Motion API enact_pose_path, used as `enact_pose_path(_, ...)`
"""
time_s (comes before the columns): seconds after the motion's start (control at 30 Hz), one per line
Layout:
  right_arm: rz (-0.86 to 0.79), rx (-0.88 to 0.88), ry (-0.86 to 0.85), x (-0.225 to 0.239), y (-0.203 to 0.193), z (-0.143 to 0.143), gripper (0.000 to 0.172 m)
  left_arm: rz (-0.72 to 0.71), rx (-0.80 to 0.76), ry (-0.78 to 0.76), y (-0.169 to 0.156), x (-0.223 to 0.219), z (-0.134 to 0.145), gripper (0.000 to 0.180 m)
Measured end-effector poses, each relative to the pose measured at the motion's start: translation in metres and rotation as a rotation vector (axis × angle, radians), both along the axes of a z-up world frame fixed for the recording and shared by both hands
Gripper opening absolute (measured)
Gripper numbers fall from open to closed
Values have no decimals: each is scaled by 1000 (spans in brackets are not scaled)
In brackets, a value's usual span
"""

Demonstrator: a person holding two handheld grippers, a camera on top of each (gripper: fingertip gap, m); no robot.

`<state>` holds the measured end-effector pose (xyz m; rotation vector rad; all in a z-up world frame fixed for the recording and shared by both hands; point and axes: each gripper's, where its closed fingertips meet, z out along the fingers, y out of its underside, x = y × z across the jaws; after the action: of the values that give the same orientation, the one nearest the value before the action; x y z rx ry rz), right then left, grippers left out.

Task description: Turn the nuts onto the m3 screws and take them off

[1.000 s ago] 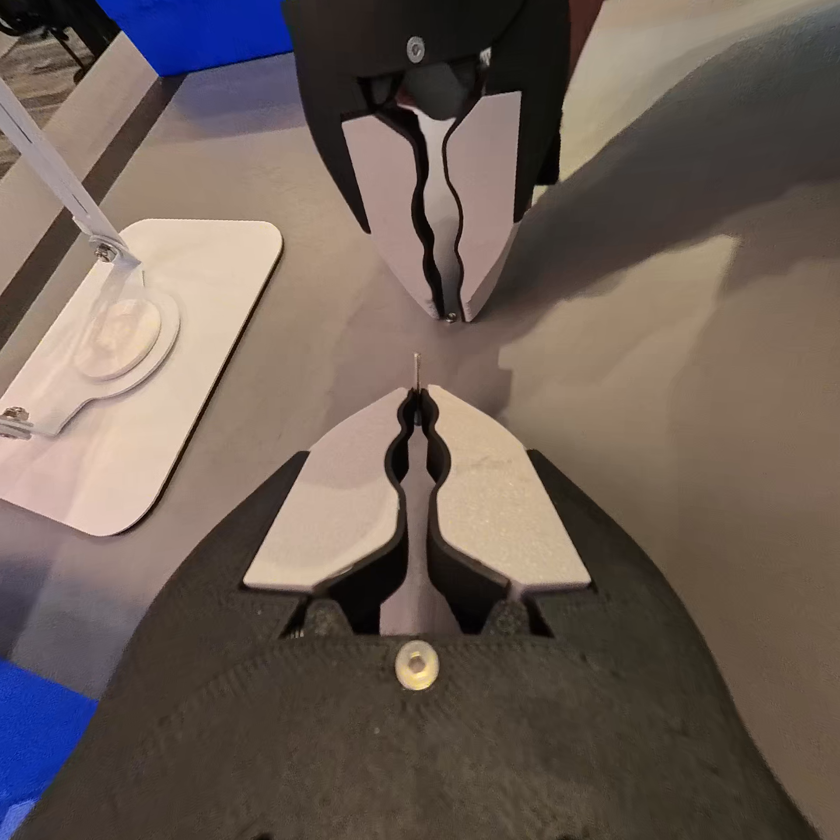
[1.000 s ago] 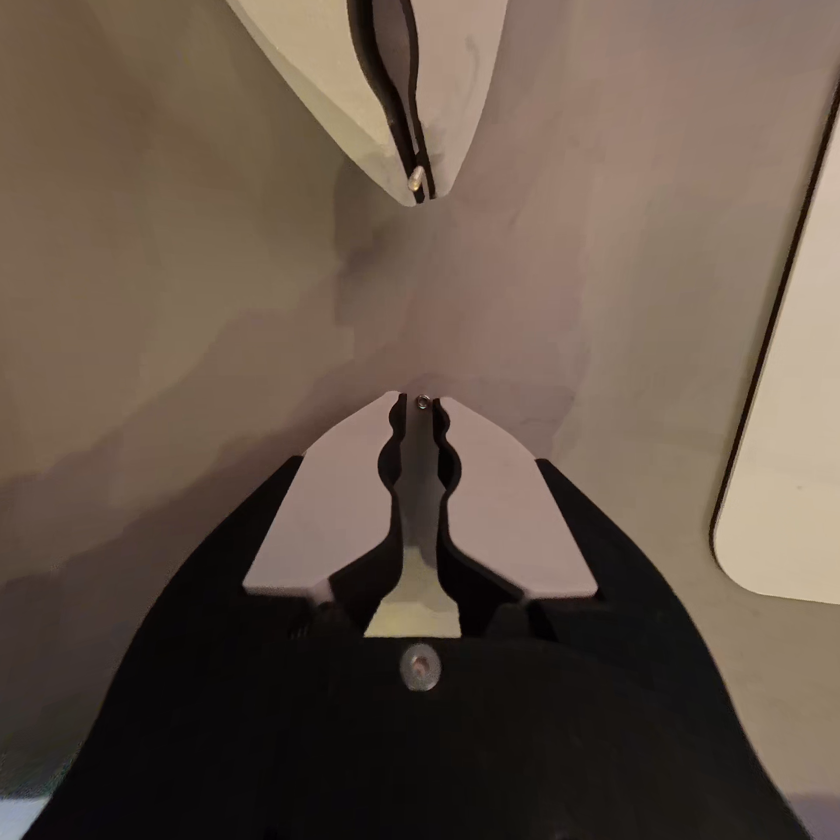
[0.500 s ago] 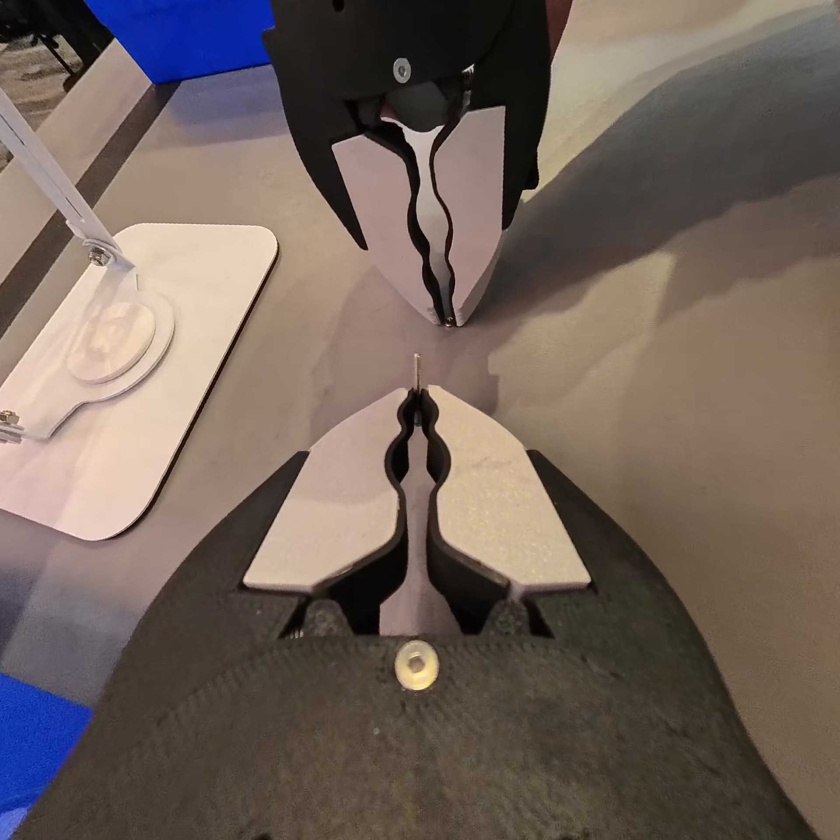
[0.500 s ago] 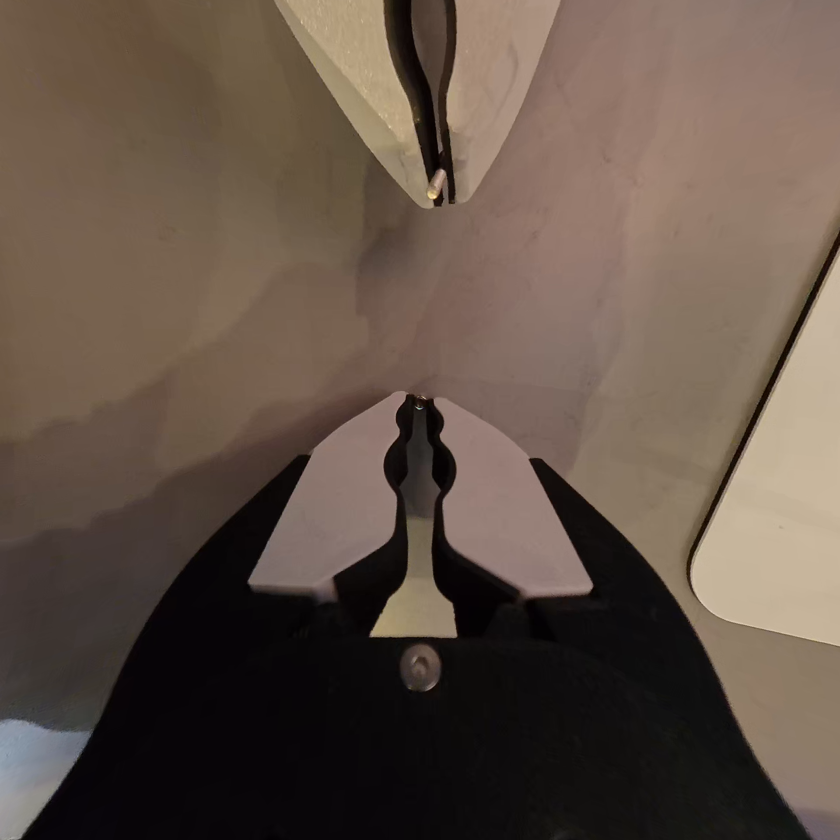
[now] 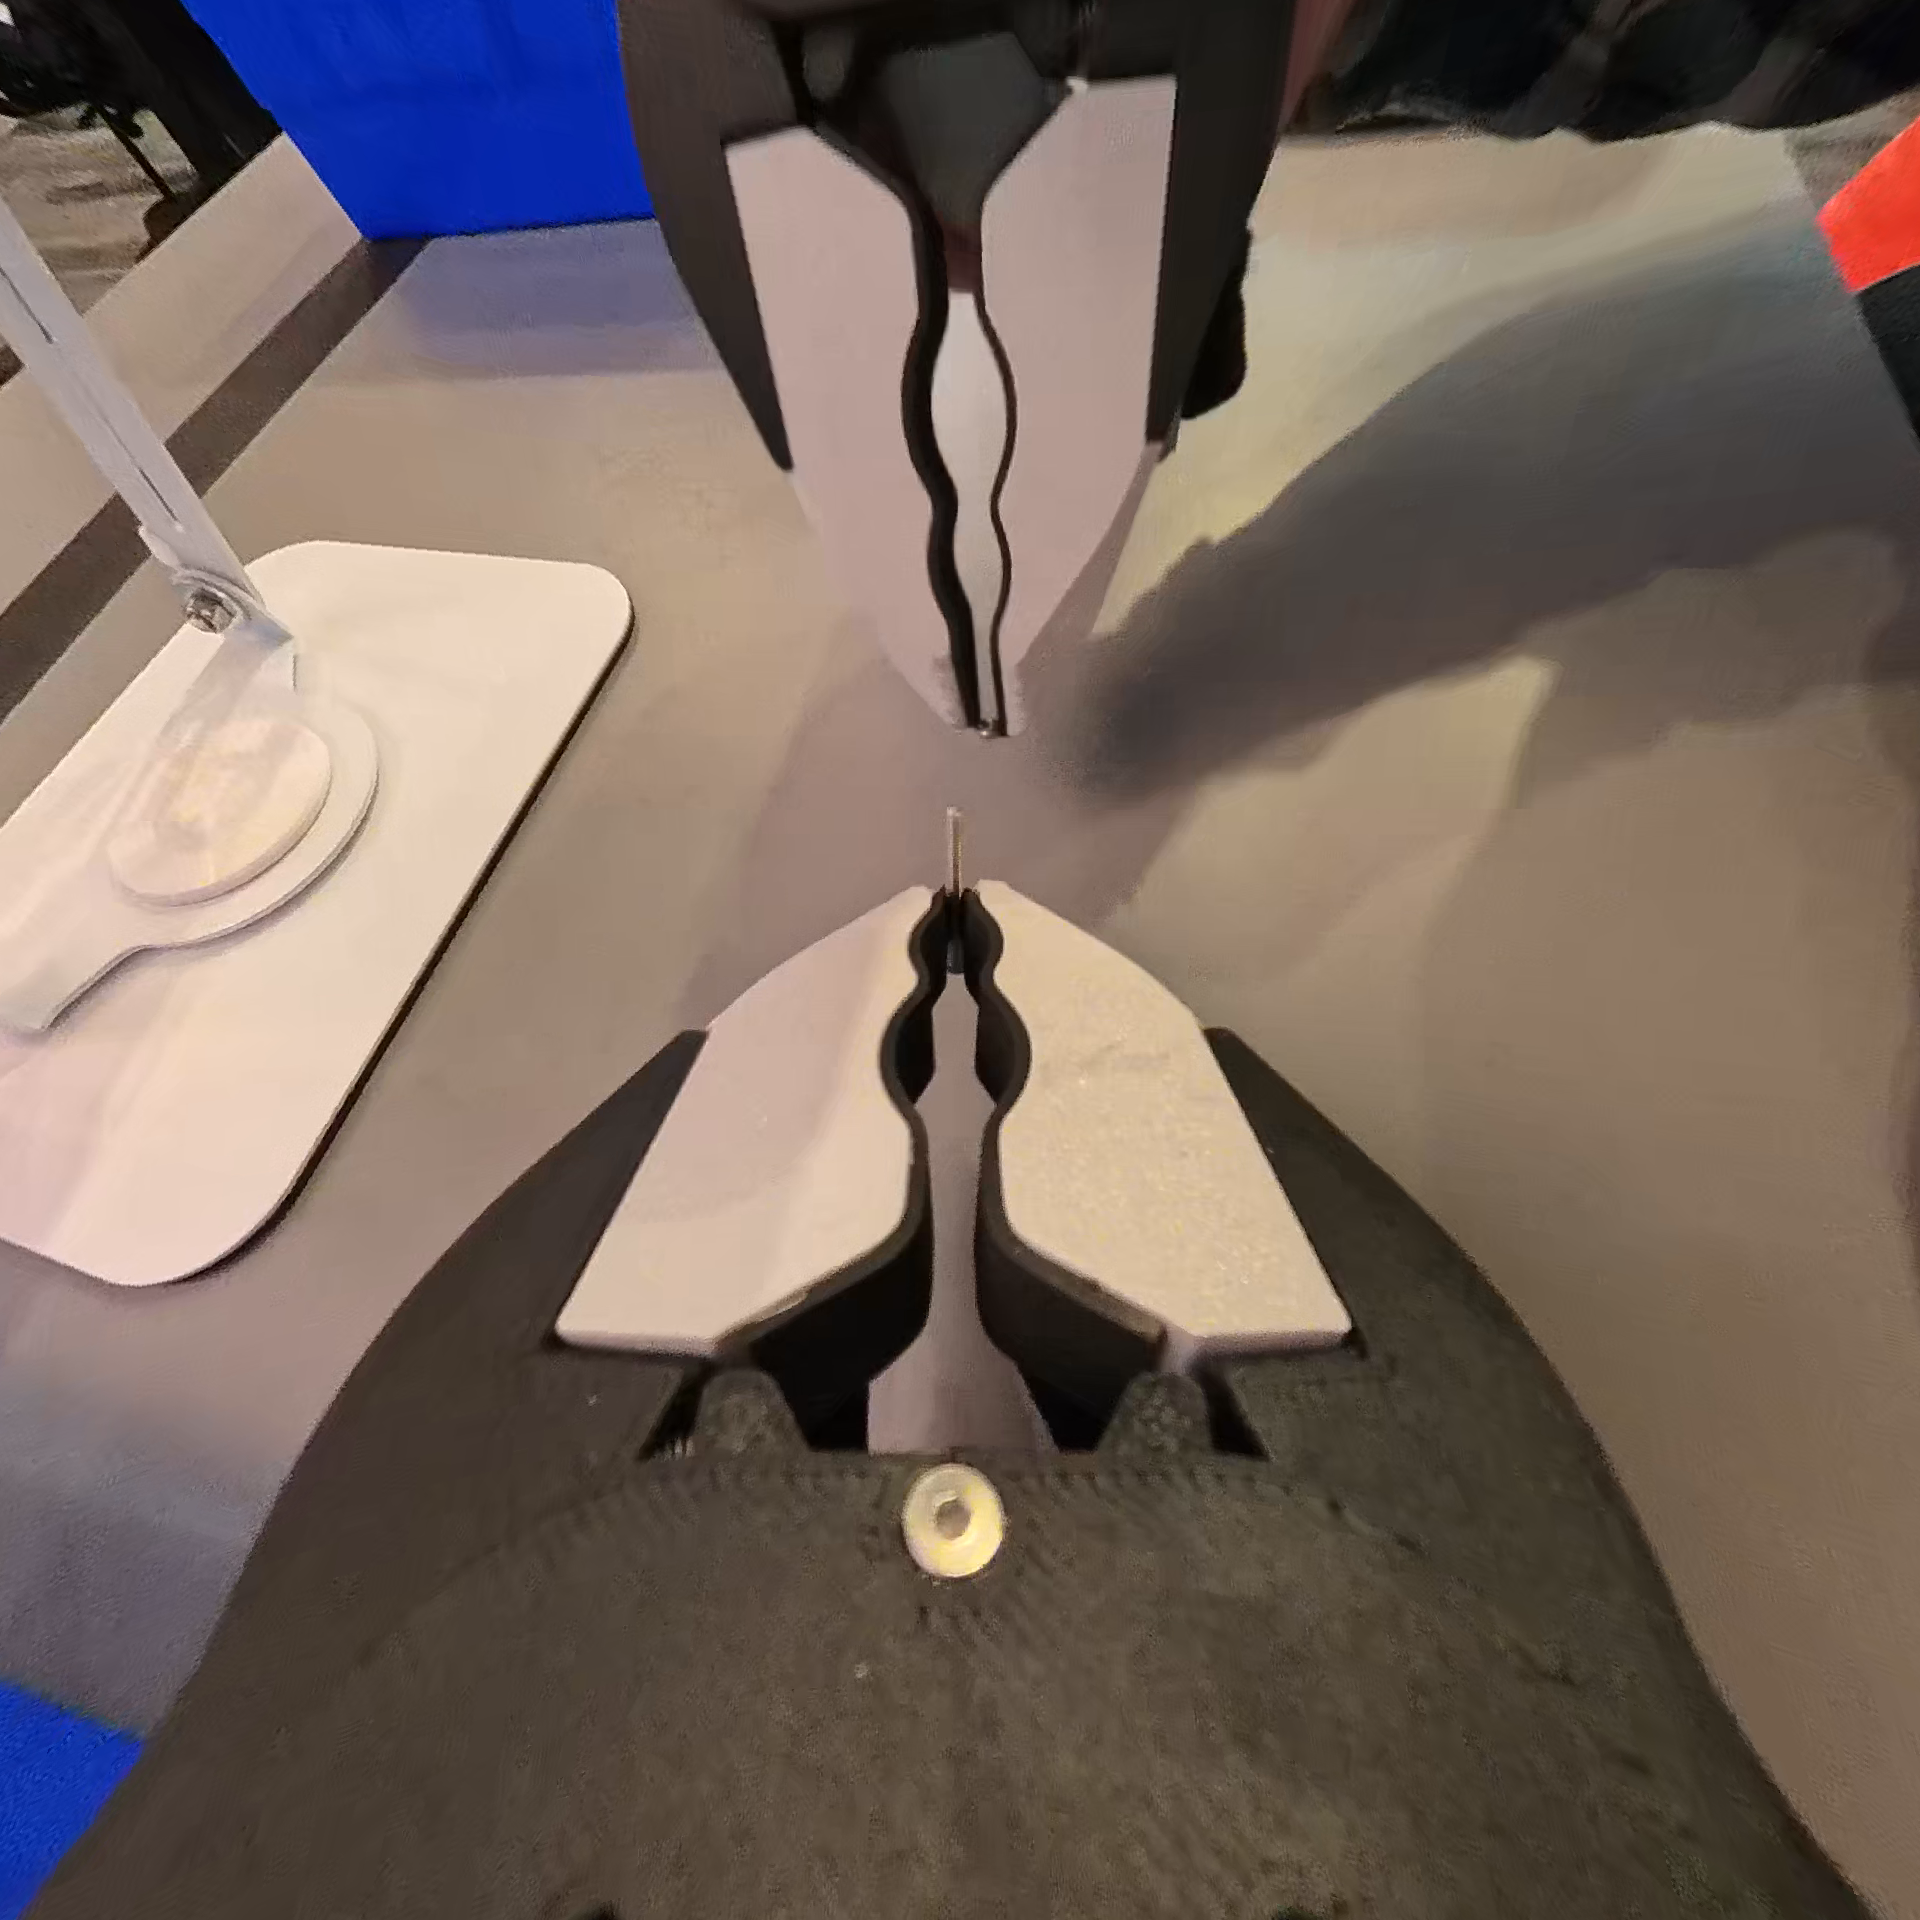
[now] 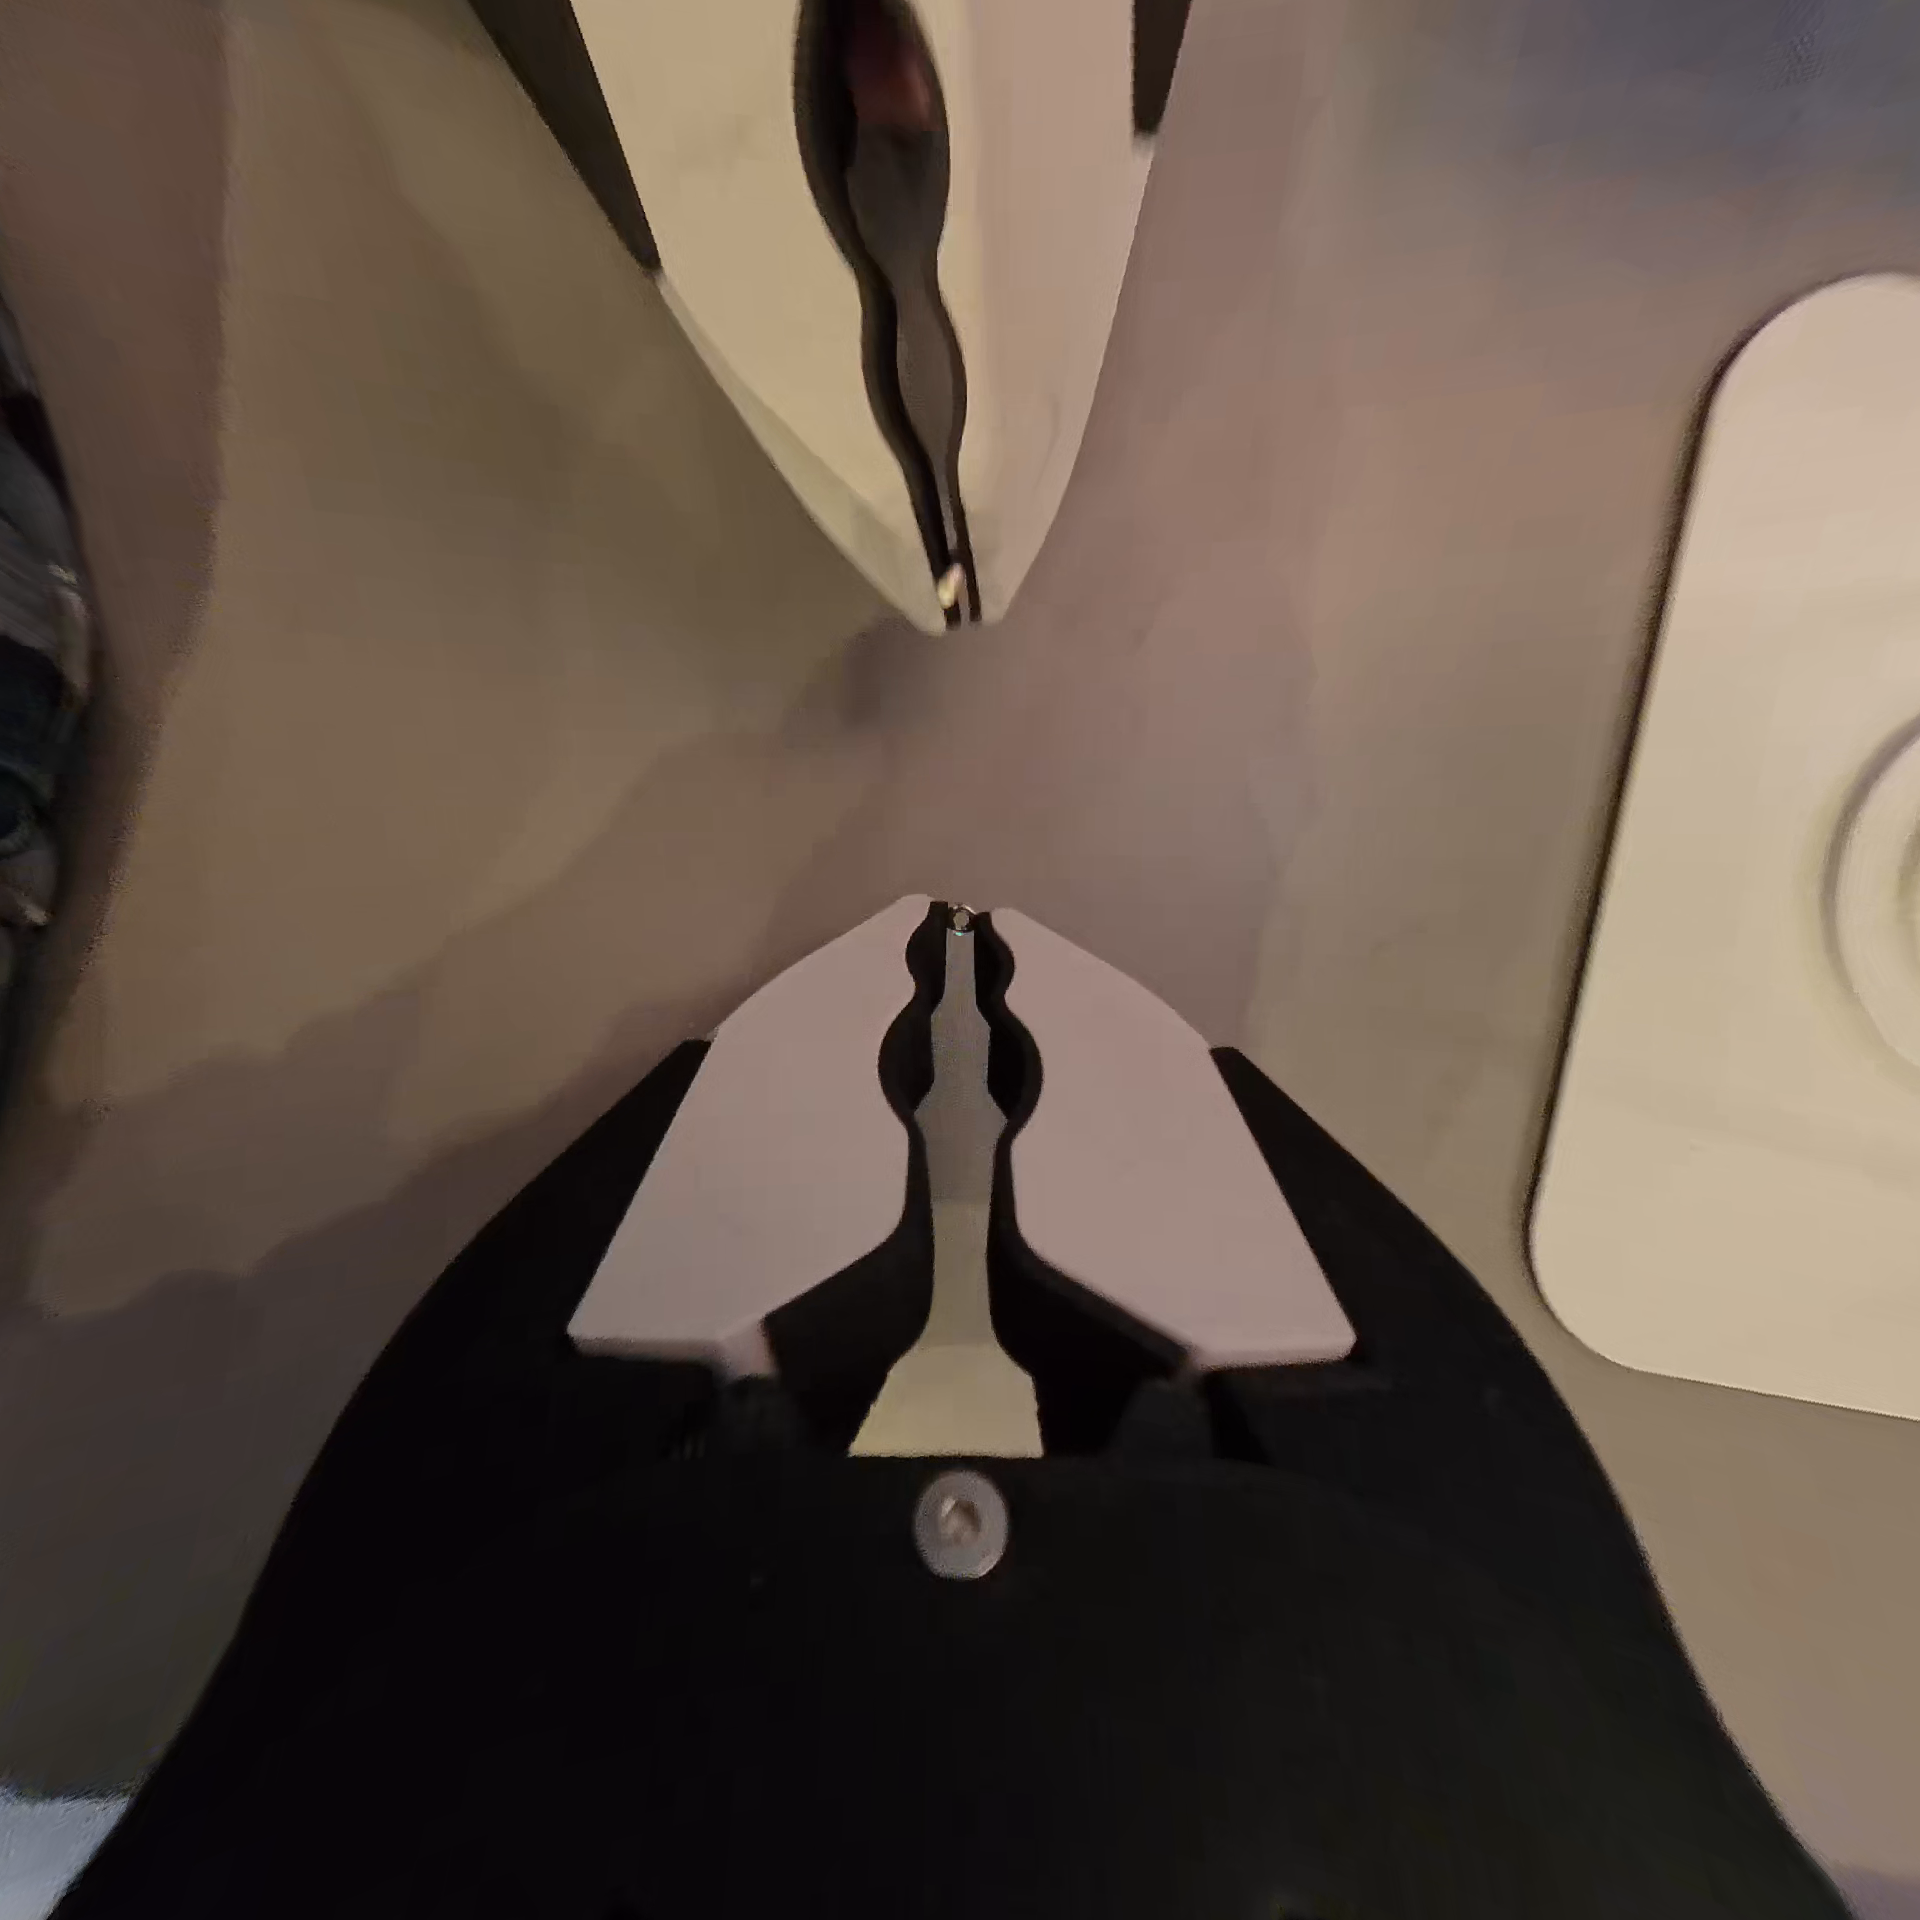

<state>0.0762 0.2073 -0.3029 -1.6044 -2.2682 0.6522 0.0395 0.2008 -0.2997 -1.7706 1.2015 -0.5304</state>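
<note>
The left tongs (image 5: 954,902) are clamped together on a thin, silver metal pin (image 5: 953,850), which sticks straight out past their tips. Facing them tip to tip, with a short stretch of bare desk between, the right tongs (image 6: 961,914) are pinched on a tiny, round silver metal ring (image 6: 962,918) held at the very end of their black, wavy pads. In the left wrist view the right tongs (image 5: 985,722) come in from straight ahead, their pale grey fingers nearly together, with a small glint of metal at the tip. In the right wrist view the left tongs (image 6: 958,608) point back from ahead, and the end of the pin (image 6: 948,592) shows as a bright speck at their tip. Pin and ring are near each other but apart.

Both tongs hang over a smooth grey-brown desk (image 5: 1455,935). To the left of the left tongs lies a flat white rounded-corner board (image 5: 416,831) carrying a clear plastic bracket over a white disc (image 5: 223,805) and a slanting white metal strut (image 5: 83,384). Beyond the right tongs stands a blue box (image 5: 447,104).
</note>
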Motion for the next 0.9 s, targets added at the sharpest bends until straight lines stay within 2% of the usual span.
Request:
enact_pose_path(0.13,26,-20,111,-13,-7,33,5,-15,-18,-67,-3,7,7,2)
enact_pose_path(0.27,62,-48,156,-21,-18,49,5,-13,-21,-105,-3,10,12,2)
enact_pose_path(0.9,90,-8,117,-25,-21,42,5,-36,-8,-106,-7,17,13,2)
